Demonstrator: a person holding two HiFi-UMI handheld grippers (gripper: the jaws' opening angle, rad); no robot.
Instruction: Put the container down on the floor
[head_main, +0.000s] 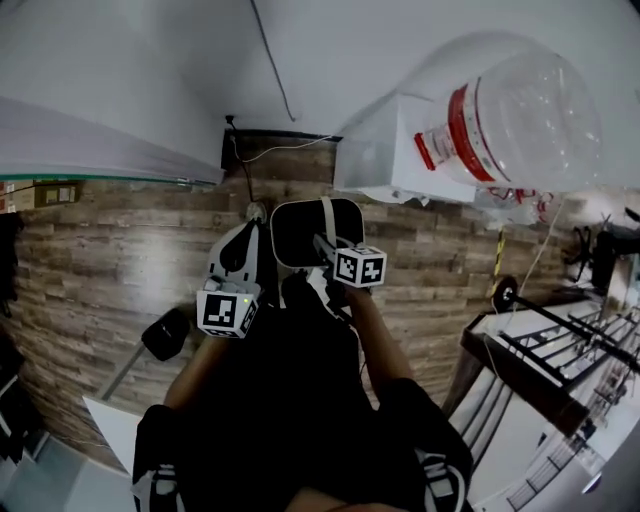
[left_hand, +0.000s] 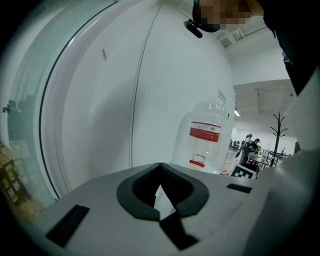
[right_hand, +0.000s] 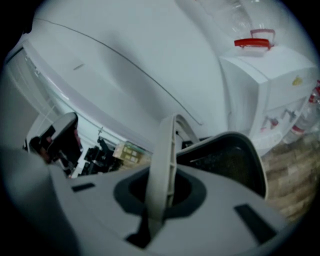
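The container (head_main: 300, 233) is a black rounded tub with a white rim and a thin white handle (right_hand: 162, 165). It hangs above the wooden floor (head_main: 100, 260) in front of me. My right gripper (head_main: 324, 243) is shut on that handle, and in the right gripper view the handle stands upright between the jaws with the black tub (right_hand: 230, 160) just behind. My left gripper (head_main: 248, 228) is beside the tub on its left, shut with nothing in it. The left gripper view shows its jaws (left_hand: 160, 192) meeting in front of a white wall.
A white water dispenser (head_main: 385, 155) with a large clear bottle (head_main: 520, 110) stands at the wall, right of the tub. A dark metal rack (head_main: 560, 350) is at the right. A black cable (head_main: 270, 60) runs down the wall to a dark box (head_main: 270, 150).
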